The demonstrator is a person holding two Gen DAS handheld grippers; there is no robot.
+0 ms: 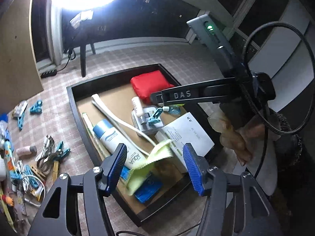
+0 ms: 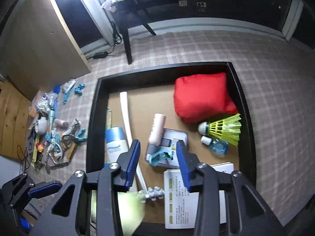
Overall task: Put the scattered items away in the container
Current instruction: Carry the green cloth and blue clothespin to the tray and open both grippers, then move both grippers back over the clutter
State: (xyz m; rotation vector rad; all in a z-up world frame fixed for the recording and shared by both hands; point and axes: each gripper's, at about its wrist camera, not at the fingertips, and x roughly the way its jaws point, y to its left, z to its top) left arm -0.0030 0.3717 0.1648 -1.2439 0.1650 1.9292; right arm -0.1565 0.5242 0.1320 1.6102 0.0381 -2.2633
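Observation:
A black tray (image 1: pixel 72 106) (image 2: pixel 92 118) with a brown floor holds a red pouch (image 1: pixel 149 84) (image 2: pixel 200 96), a white tube (image 1: pixel 116 137) (image 2: pixel 116 143), a white stick, a booklet (image 1: pixel 189 131) (image 2: pixel 181 196), a yellow shuttlecock (image 2: pixel 226 129) and a teal clip (image 1: pixel 155 116) (image 2: pixel 161 156). My left gripper (image 1: pixel 155 163) is open over the tray's near end; a pale yellow cloth (image 1: pixel 149 165) lies blurred between its fingers. My right gripper (image 2: pixel 157 161) is open above the teal clip. It also shows in the left wrist view (image 1: pixel 163 100).
Scattered items lie on the checked cloth left of the tray: teal clips (image 1: pixel 36 107) (image 2: pixel 78 88), a metal clip (image 1: pixel 47 147), a pink bottle (image 1: pixel 26 150) (image 2: pixel 61 123), cables and toys (image 2: pixel 47 137). A dark table leg (image 2: pixel 127 45) and a power strip (image 1: pixel 48 73) stand beyond.

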